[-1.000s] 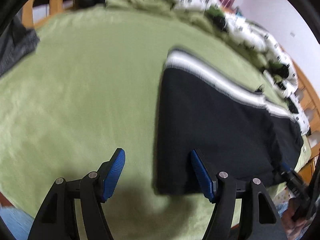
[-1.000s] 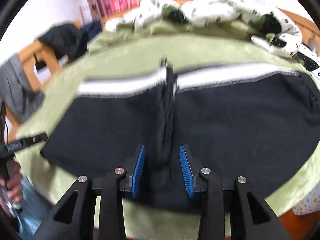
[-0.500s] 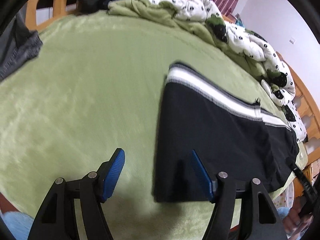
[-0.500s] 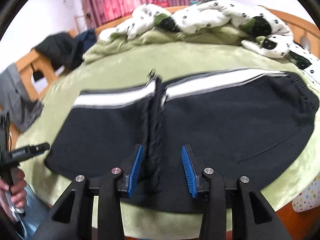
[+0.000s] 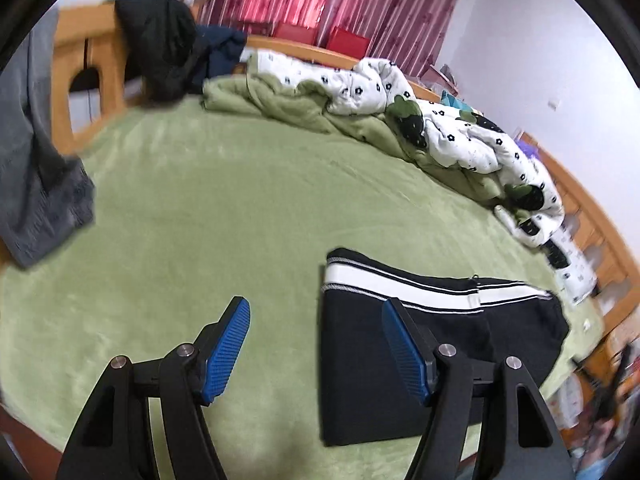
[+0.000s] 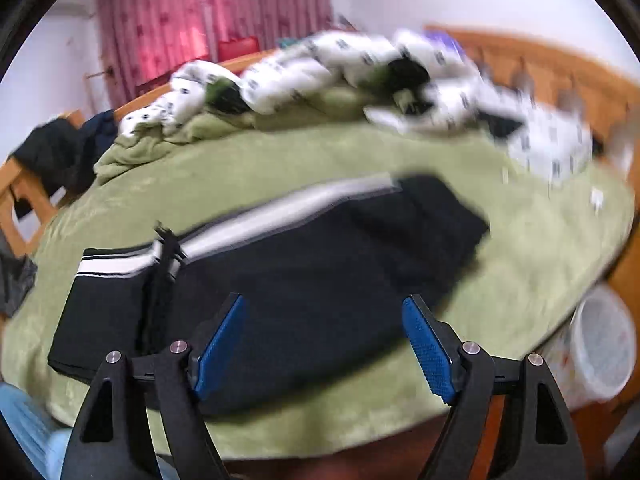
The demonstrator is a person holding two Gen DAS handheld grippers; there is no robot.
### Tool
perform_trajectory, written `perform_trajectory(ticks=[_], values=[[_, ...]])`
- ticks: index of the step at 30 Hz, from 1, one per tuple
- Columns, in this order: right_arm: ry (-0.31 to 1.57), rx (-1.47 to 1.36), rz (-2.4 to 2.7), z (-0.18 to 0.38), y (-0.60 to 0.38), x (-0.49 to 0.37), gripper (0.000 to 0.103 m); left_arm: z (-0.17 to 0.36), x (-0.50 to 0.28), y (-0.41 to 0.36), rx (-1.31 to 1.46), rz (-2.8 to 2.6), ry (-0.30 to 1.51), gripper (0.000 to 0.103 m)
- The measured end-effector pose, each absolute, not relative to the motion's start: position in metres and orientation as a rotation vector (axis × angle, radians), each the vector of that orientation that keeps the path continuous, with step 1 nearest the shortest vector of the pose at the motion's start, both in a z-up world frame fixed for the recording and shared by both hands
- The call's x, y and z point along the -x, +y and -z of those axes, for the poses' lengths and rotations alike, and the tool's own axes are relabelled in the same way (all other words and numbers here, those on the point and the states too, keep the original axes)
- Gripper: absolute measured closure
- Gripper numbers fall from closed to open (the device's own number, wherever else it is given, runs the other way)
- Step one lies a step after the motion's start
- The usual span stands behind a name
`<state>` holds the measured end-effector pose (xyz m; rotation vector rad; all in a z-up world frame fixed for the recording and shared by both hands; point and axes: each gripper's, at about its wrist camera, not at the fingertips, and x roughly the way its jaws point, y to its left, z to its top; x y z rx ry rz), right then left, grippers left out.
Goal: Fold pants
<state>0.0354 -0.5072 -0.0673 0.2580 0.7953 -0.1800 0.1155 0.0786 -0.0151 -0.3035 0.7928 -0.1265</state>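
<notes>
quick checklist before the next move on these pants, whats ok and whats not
1. Left claw free of cloth: ok, jaws apart with nothing between them.
2. Right claw let go: ok, jaws opening above the pants, nothing pinched.
3. Pants fully on the bed: ok, lying on the green cover near its front edge.
4. Fold lying flat: not ok, a bunched ridge stands up across the cloth near the left end.
5. White stripes lined up: cannot tell, the right view is blurred.
6. Clear room beside pants: ok, bare cover to their left; quilt lies farther back.
</notes>
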Motion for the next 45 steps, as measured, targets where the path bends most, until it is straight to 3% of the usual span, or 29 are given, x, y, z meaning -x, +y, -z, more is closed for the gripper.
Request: perform_trajectory(ticks=[6, 13, 23, 24, 25, 26, 27, 28, 29, 33, 40, 45], values=[[0.812, -0.519, 0.129, 0.132, -0.538, -0.035, 0.026, 0.087, -0.147, 0.067, 0.39, 0.248, 0.911, 0.036], [0.765, -0.658, 0.176, 0.165, -0.569, -0.071, 0.026, 0.156, -0.177, 0.054, 0.48, 0.342, 1.027, 0.036], [0.749, -0.607, 0.219, 0.164, -0.602, -0.137, 0.026, 0.181, -0.234, 0.02, 0.53, 0.459, 1.071, 0.039], [0.746, -0.62, 0.224, 0.164, -0.609, -0.143, 0.03, 0.181, -0.24, 0.018, 0.528, 0.456, 1.09, 0.041], [0.749, -0.642, 0.238, 0.164, -0.616, -0.149, 0.034, 0.178, -0.243, 0.016, 0.524, 0.454, 1.094, 0.053], [0.752, -0.658, 0.256, 0.163, -0.621, -0.15, 0.052, 0.176, -0.245, 0.016, 0.523, 0.453, 1.099, 0.072], [0.749, -0.682, 0.253, 0.16, -0.626, -0.152, 0.072, 0.175, -0.247, 0.016, 0.53, 0.45, 1.111, 0.081], [0.747, -0.691, 0.237, 0.155, -0.626, -0.153, 0.08, 0.173, -0.246, 0.018, 0.562, 0.46, 1.114, 0.092], [0.753, -0.667, 0.232, 0.145, -0.621, -0.155, 0.088, 0.169, -0.245, 0.02, 0.592, 0.458, 1.1, 0.094], [0.677, -0.386, 0.255, 0.076, -0.56, -0.16, 0.09, 0.141, -0.237, 0.021, 0.604, 0.455, 1.029, 0.094], [0.51, -0.333, 0.087, -0.021, -0.488, -0.177, 0.09, 0.097, -0.246, 0.066, 0.628, 0.465, 0.962, 0.094], [0.504, -0.284, -0.039, -0.01, -0.433, -0.199, 0.09, 0.073, -0.256, 0.141, 0.526, 0.29, 0.938, 0.093]])
